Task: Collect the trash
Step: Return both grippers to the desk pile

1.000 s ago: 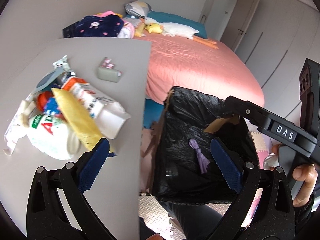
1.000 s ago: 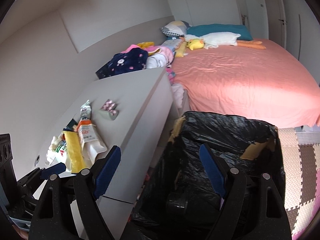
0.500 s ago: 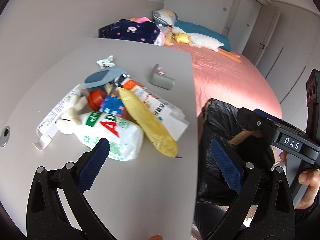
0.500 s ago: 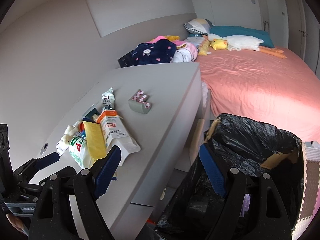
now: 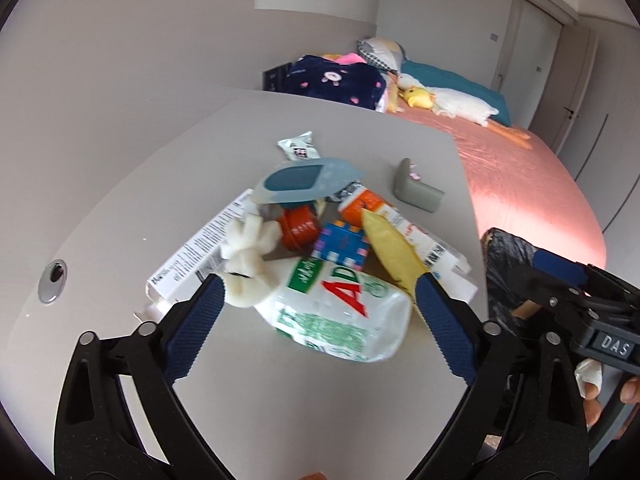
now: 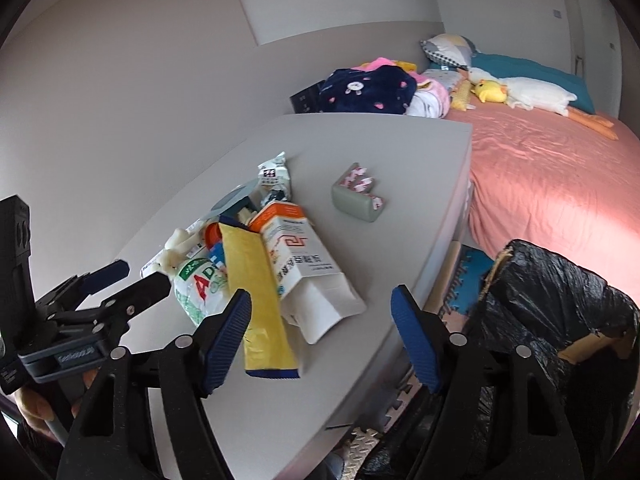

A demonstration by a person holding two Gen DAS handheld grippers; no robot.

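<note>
- Left claw [image 5: 316, 308]: jaws wide but closing, nothing gripped; the white plastic bag with green and red print [image 5: 340, 312] is seen just ahead, between the pads, with no pad pressing on it.
- Right claw [image 6: 320, 336]: jaws apart and closing, empty; the yellow packet [image 6: 256, 292] is seen beside its left pad, the white carton with orange top [image 6: 304, 264] just beyond.
- Risk, judged: the bag looks slack and slippery; a shallow pinch could catch film only, so it slides out or drags neighbours off the surface [image 5: 280, 392].
- Risk, judged: both claws converge on one heap; a collision or a tug on overlapping pieces is possible.
- Trash heap lies mid-surface: white foam piece [image 5: 248, 264], red cap [image 5: 298, 230], chequered purple cube [image 5: 342, 246], grey-blue lid [image 5: 306, 180], small wrapper [image 5: 298, 148] farthest.
- Grey corner guard [image 6: 358, 196] is set apart; whether it is trash cannot be told.
- Black bin bag [image 6: 560, 312] stands open past the surface edge, to the right, before the pink bed [image 6: 560, 176].
</note>
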